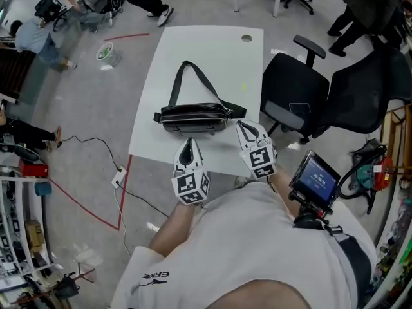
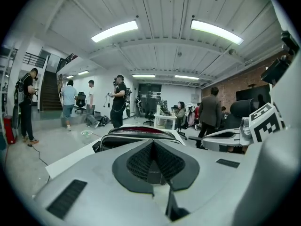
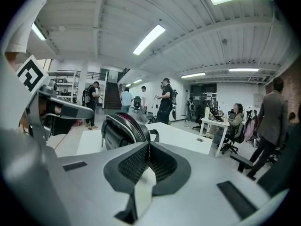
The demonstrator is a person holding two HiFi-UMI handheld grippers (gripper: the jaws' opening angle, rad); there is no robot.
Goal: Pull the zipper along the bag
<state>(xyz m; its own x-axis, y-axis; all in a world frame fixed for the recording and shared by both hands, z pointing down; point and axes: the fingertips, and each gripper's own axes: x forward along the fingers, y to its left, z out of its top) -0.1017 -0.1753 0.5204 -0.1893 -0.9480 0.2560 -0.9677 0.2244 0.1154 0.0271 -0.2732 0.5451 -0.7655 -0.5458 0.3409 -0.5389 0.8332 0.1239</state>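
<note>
Because the black bag [image 1: 194, 118] lies lengthwise near the front edge of the white counter [image 1: 212, 56], with its strap [image 1: 193, 76] spread away behind, its long side faces the person for easy reach. The left gripper [image 1: 188, 145] and the right gripper [image 1: 245, 129] hover just beside it, each with jaws pressed together on nothing. I judge that the pull on the zipper is not yet begun.

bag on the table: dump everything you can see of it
The bag is small, black and glossy like leather, with a dark red strip along its top. It lies crosswise near the table's near edge, its strap looped toward the middle. Nothing but the table seems to touch it. Open or closed: cannot tell.
</note>
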